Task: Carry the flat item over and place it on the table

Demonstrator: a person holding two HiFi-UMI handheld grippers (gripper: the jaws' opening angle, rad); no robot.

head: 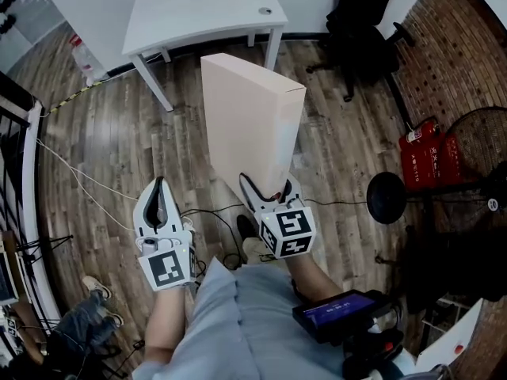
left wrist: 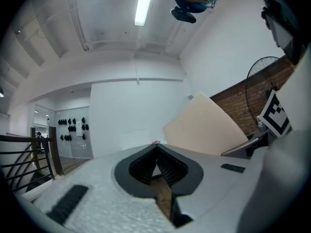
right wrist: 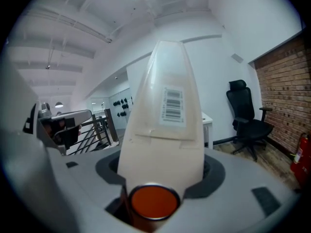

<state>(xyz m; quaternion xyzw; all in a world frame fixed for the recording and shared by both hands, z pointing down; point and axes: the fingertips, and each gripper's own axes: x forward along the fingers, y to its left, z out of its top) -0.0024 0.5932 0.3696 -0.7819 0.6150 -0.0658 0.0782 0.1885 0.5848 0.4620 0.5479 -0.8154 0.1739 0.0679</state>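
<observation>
**Now: flat box held upright**

The right gripper (head: pixel 269 191) has its jaws clamped on the lower edge of the beige flat box (head: pixel 249 121), upright over the wooden floor (head: pixel 111 149), with the white counter (head: pixel 198 10) beyond. The left gripper (head: pixel 158 193) has its jaws together, empty.

floor (head: pixel 119 141): wood planks | wall (head: pixel 451 62): brick | chair (head: pixel 360 14): black office | table (head: pixel 198 6): white

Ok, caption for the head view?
Right gripper holds a flat beige box upright, white table ahead; left gripper shut.
</observation>
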